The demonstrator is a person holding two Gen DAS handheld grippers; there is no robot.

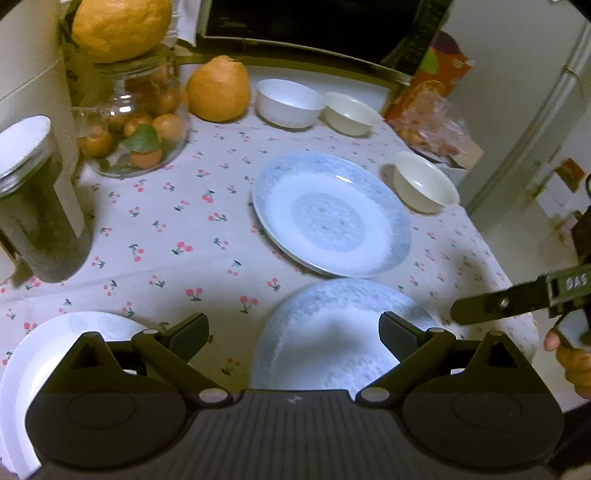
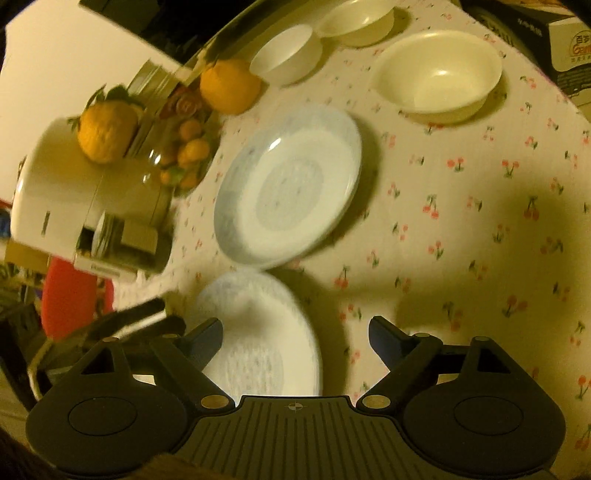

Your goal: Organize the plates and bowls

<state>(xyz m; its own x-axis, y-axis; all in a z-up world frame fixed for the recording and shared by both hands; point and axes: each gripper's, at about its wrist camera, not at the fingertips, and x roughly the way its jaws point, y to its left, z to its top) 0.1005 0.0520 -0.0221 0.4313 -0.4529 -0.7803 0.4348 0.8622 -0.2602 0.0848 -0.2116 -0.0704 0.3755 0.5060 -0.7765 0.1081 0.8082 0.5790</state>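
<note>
Two blue-patterned plates lie on the cherry-print tablecloth: a far plate (image 1: 332,214) (image 2: 288,184) and a near plate (image 1: 332,332) (image 2: 258,332). A white plate (image 1: 44,354) sits at the near left. A white bowl (image 1: 290,103) (image 2: 286,55) and two cream bowls (image 1: 349,112) (image 1: 424,182) (image 2: 437,75) (image 2: 356,18) stand further back. My left gripper (image 1: 293,332) is open and empty above the near plate. My right gripper (image 2: 295,339) is open and empty over that plate's right edge; it shows at the right of the left wrist view (image 1: 517,299).
A glass dish of small oranges (image 1: 136,140), a large orange fruit (image 1: 218,88) (image 2: 229,86), a lidded jar (image 1: 33,199) and a white appliance (image 2: 74,192) stand at the left. A snack bag (image 1: 436,129) lies by the table's right edge (image 1: 509,280).
</note>
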